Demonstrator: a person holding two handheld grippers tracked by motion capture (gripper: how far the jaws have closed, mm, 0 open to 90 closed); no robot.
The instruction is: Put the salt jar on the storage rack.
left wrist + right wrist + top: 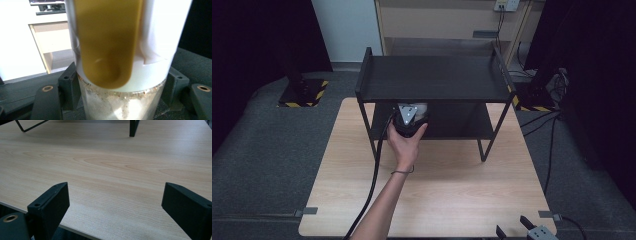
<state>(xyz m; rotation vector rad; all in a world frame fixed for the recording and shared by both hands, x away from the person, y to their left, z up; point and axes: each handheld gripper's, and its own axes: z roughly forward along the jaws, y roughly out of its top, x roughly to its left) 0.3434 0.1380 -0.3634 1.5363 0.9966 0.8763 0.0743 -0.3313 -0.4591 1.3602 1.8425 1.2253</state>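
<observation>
- High view: my left tongs (412, 111) reach under the rack (432, 77), holding the jar (421, 107) upright at its lower shelf.
- Left gripper view: jar (122, 75) clamped, long axis vertical.
- Right gripper view: right tongs (115, 207) wide, empty over the bench (112, 167), farther off.

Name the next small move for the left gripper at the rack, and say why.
Probably open and back out. The left gripper is under the black rack's top shelf, jaws closed on a clear jar with a white lid. Whether the jar already rests on the lower shelf is unclear, so lower first if needed.
</observation>
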